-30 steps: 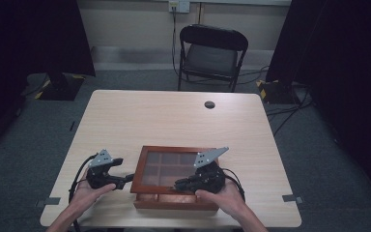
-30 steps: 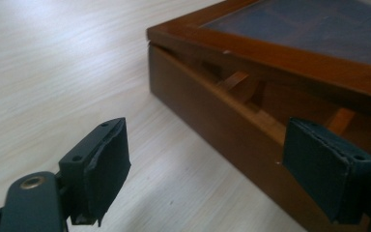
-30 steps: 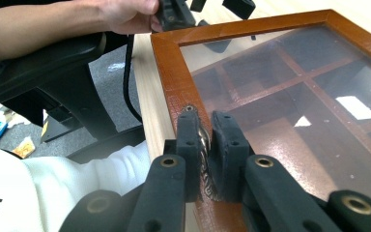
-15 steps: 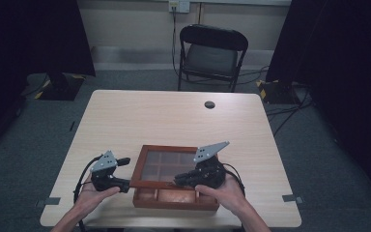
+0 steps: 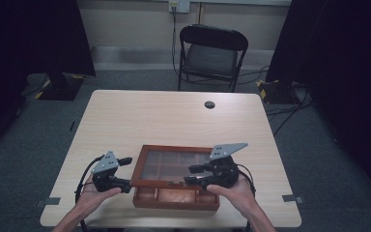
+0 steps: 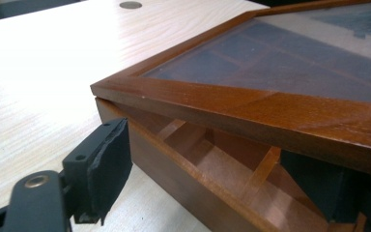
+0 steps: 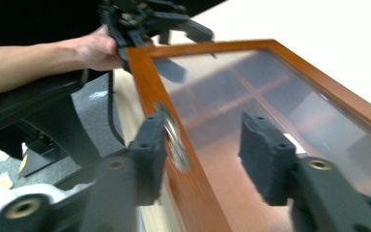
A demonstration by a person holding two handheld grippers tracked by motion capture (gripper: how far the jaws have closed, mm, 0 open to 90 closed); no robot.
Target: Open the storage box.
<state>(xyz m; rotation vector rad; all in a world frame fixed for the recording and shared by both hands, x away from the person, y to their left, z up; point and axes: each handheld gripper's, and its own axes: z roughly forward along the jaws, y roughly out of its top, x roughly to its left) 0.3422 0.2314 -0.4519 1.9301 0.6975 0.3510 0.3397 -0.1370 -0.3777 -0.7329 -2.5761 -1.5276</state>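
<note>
Wooden box (image 5: 176,195) at the near edge of the table (image 5: 174,116), its glass-paned lid (image 5: 171,166) raised at the front; left gripper (image 5: 125,174) at the lid's left corner, jaws apart on either side of the box wall; right gripper (image 5: 192,175) released, jaws just opened, straddling the lid's front rail and metal clasp (image 7: 174,137).

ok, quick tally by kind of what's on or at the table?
Wooden box with glass lid, lid partly raised: 1
Claws, left claw and right claw: 2
Table: 1
Round cable grommet in the table: 1
Folding chair behind: 1
Total: 6
</note>
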